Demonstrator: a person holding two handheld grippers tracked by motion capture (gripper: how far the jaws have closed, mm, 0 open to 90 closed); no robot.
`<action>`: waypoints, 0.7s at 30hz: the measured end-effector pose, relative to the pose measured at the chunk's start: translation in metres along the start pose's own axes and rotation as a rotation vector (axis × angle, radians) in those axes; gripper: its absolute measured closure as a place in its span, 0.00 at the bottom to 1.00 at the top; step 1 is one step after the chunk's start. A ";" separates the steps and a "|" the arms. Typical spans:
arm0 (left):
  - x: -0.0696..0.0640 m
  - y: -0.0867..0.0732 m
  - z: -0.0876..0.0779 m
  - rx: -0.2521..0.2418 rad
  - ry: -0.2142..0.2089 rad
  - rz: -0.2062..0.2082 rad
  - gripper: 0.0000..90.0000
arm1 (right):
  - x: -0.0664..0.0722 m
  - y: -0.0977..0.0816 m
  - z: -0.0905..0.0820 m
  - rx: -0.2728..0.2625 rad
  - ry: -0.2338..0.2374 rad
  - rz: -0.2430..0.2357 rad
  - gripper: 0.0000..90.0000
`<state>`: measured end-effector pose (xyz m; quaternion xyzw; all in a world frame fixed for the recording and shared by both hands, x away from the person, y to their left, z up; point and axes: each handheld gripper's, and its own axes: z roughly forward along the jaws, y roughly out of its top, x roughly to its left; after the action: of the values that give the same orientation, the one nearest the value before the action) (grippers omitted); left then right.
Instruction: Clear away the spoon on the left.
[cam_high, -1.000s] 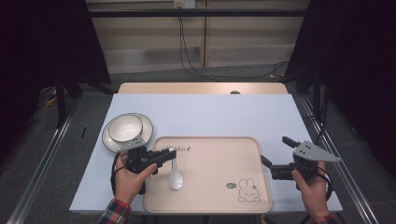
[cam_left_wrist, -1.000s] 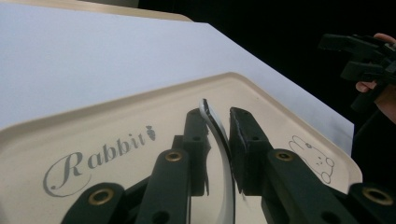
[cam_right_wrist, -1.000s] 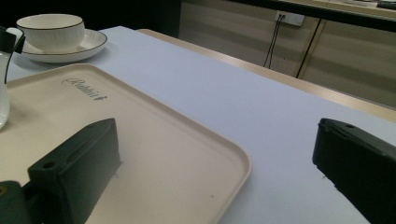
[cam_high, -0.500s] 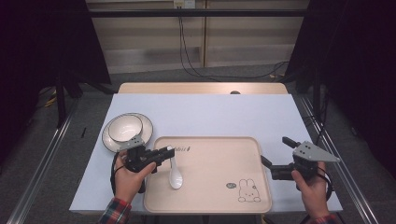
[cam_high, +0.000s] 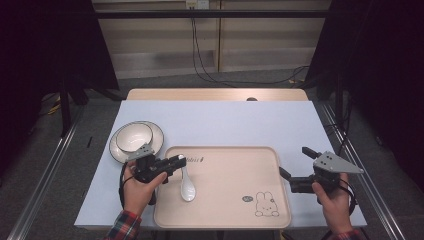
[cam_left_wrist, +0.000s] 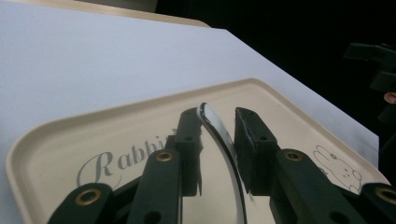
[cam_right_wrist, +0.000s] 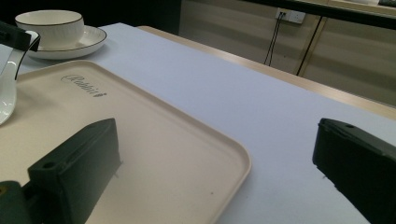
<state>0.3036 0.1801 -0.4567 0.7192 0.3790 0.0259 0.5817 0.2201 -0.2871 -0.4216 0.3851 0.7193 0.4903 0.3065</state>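
A white ceramic spoon (cam_high: 188, 187) lies with its bowl on the beige tray (cam_high: 225, 200), near the tray's left side, and its handle rises toward the far left. My left gripper (cam_high: 181, 161) reaches in from the left, and its jaws have just been opening. In the left gripper view the spoon handle (cam_left_wrist: 224, 140) stands between the two pads of my left gripper (cam_left_wrist: 217, 116) with small gaps showing. My right gripper (cam_high: 294, 161) is held at the tray's right edge, jaws wide open and nothing between them.
A white bowl (cam_high: 132, 137) sits on a dark-rimmed plate (cam_high: 117, 150) just beyond the tray's far-left corner. The right gripper view shows the bowl (cam_right_wrist: 49, 25), the spoon (cam_right_wrist: 9, 93) and the tray (cam_right_wrist: 163, 154). The table's front edge runs close below the tray.
The left gripper has shifted slightly at the spoon handle while the spoon's bowl stays in the same spot on the tray. The right gripper has not moved.
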 end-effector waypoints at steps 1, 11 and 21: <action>0.000 0.000 0.000 0.000 0.009 -0.003 0.79 | 0.000 0.000 0.000 0.001 0.001 -0.001 0.00; 0.005 -0.001 0.002 -0.005 0.027 -0.001 0.77 | -0.001 0.000 0.000 0.000 0.001 -0.003 0.00; 0.010 -0.002 0.006 -0.012 0.040 0.006 0.75 | -0.001 0.000 0.000 0.002 0.000 -0.001 0.00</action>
<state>0.3128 0.1813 -0.4643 0.7160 0.3884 0.0443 0.5784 0.2204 -0.2878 -0.4216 0.3850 0.7201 0.4893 0.3061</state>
